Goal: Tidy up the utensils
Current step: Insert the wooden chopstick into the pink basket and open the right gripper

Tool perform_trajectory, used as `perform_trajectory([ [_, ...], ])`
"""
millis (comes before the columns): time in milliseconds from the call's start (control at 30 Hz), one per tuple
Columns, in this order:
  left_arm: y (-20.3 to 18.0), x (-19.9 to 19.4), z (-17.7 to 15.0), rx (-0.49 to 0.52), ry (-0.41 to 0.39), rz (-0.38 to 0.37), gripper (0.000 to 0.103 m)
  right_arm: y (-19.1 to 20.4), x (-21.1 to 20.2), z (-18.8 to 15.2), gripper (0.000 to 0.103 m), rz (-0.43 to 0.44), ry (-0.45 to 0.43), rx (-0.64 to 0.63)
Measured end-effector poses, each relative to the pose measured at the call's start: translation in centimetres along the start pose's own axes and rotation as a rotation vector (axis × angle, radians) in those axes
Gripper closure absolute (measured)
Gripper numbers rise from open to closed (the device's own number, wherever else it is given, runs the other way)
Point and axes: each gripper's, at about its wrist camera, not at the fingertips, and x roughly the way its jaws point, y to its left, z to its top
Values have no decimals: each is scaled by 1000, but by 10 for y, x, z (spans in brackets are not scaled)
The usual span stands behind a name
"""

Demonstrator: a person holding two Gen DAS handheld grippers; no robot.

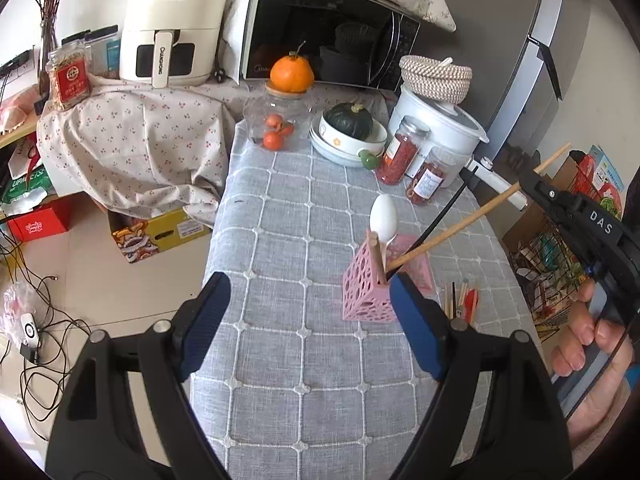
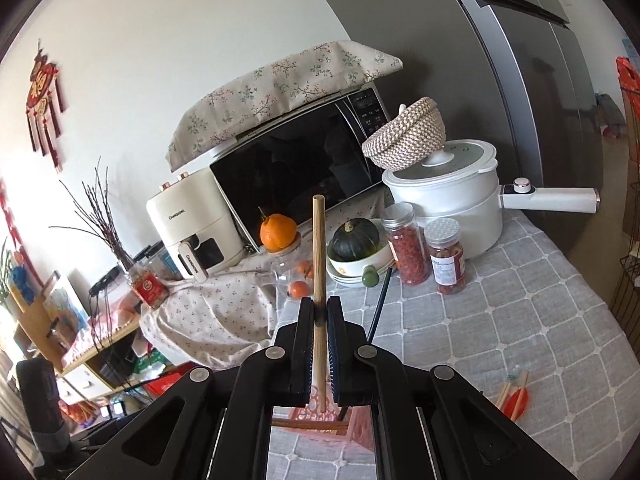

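Here right claw (image 2: 319,322) clamps chopstick (image 2: 319,264).

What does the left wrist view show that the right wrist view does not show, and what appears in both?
Only the left wrist view shows the white spoon standing in the pink utensil holder, the open left gripper, and the person's hand on the right gripper's handle.

Only the right wrist view shows the right gripper shut on the wooden chopstick, and the red wall ornament.

Both show the chopstick going down into the holder, the orange, the green squash and the microwave.
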Motion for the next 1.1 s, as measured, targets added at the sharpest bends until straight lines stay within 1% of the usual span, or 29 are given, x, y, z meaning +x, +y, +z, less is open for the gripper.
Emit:
perform_trajectory([
  [200, 0, 8, -10, 17, 52, -2, 21, 4, 17, -12, 97, -25, 12, -34],
  [433, -11, 15, -15, 48, 81, -9, 21, 4, 40, -29, 96, -29, 54, -53],
  [533, -17, 18, -18, 68, 93, -10, 21, -1, 42, -31, 94, -33, 71, -38],
  [600, -20, 20, -18, 78, 99, -10, 21, -6, 40, -29, 86, -24, 75, -15],
  [667, -23, 22, -20, 89, 104, -10, 21, -11, 33, -24, 73, -10, 65, 2],
  [700, -25, 23, -20, 94, 106, -11, 21, -13, 28, -21, 69, 1, 59, 5],
  [733, -27, 23, -20, 99, 109, -12, 21, -14, 23, -18, 60, 15, 52, 5],
  [767, -29, 23, -21, 105, 111, -13, 21, -15, 19, -16, 55, 25, 45, 2],
  [900, -40, 26, -26, 136, 124, -23, 21, -22, -1, -6, 49, 34, 43, -34],
  [967, -47, 29, -30, 155, 137, -27, 21, -28, -10, -4, 42, 27, 50, -52],
  [1067, -59, 34, -36, 186, 157, -34, 21, -39, -23, -5, 35, 12, 84, -84],
  [1100, -63, 36, -37, 194, 164, -37, 21, -43, -26, -6, 34, 8, 97, -90],
])
